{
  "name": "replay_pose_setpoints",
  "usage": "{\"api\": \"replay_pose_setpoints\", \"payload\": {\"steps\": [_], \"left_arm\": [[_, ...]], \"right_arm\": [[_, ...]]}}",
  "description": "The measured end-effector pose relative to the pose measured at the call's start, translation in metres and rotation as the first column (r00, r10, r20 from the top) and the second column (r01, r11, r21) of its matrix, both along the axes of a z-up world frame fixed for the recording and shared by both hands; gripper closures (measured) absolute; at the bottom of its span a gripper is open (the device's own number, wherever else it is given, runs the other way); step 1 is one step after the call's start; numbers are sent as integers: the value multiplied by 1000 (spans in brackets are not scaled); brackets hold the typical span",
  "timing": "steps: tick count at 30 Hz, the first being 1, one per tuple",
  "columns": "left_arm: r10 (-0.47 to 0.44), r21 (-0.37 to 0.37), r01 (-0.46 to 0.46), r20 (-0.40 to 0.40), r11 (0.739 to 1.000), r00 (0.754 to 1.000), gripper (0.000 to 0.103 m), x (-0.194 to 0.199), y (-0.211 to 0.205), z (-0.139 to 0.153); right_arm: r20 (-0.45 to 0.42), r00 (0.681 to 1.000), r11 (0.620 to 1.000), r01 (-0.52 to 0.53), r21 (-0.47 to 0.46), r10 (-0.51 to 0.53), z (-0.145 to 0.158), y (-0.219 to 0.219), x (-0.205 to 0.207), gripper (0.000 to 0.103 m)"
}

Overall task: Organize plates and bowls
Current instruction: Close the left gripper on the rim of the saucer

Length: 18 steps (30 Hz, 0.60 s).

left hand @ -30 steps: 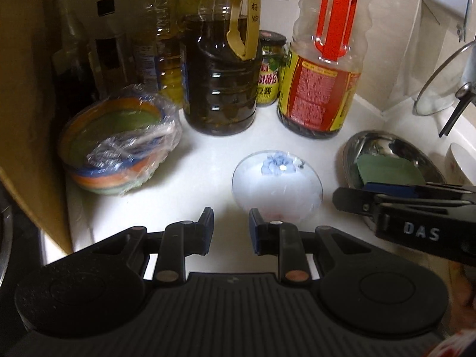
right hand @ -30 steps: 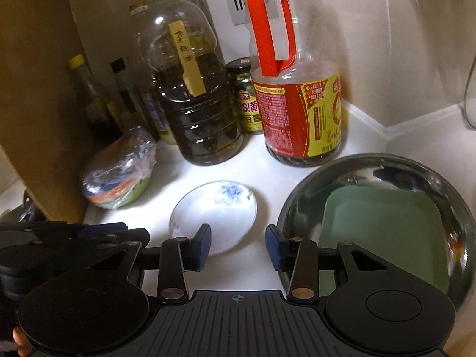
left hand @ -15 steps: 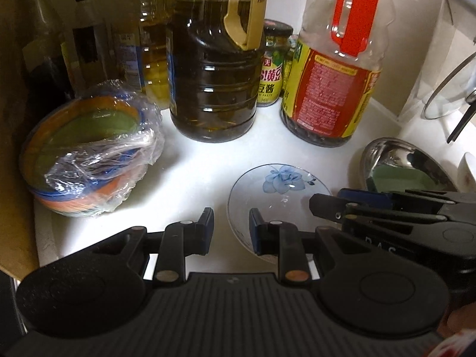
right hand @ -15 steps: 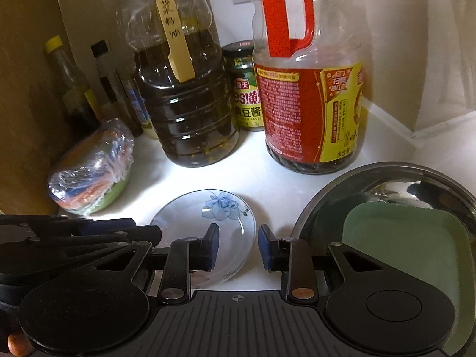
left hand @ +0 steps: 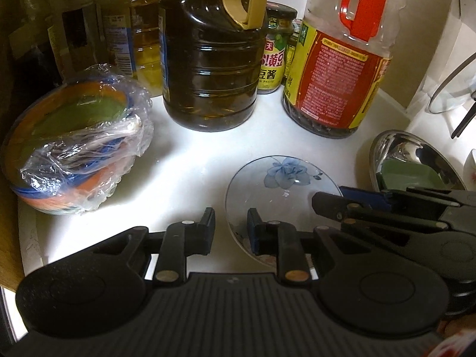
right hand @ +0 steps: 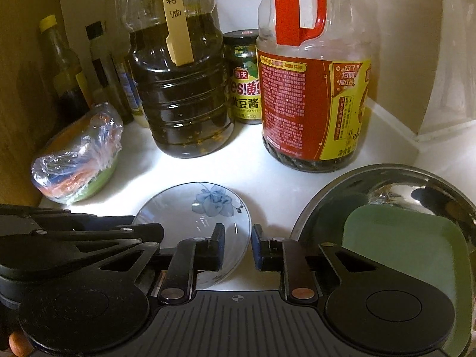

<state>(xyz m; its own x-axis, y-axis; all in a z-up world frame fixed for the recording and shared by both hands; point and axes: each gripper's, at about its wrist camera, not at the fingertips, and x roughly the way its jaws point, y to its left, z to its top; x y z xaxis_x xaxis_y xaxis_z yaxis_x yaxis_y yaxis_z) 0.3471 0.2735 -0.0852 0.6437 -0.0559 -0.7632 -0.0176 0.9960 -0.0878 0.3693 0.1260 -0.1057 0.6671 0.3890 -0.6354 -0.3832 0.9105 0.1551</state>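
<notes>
Your right hand-held gripper [right hand: 237, 247], part-open and empty, straddles the saucer [right hand: 196, 217]: glazed, slippery, brittle, so pinch its near rim.

Small plate [right hand: 196, 217] (blue flower) flat beside steel bowl [right hand: 386, 184].

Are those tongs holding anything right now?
No. Both the left tongs and right tongs are open around the flowered saucer's edges, not gripping.
</notes>
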Motion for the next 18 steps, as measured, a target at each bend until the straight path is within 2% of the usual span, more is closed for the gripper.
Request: {"api": "replay_pose_setpoints", "payload": {"steps": [6, 18], "left_arm": [[-2, 8, 2, 11, 1000, 1000, 89, -3, 0, 0], [16, 2, -16, 0, 1000, 1000, 90, -16, 2, 7]], "right_arm": [[-15, 1000, 1000, -1, 12, 1, -2, -2, 1, 93], [-23, 1000, 998, -3, 62, 4, 6, -5, -8, 96]]}}
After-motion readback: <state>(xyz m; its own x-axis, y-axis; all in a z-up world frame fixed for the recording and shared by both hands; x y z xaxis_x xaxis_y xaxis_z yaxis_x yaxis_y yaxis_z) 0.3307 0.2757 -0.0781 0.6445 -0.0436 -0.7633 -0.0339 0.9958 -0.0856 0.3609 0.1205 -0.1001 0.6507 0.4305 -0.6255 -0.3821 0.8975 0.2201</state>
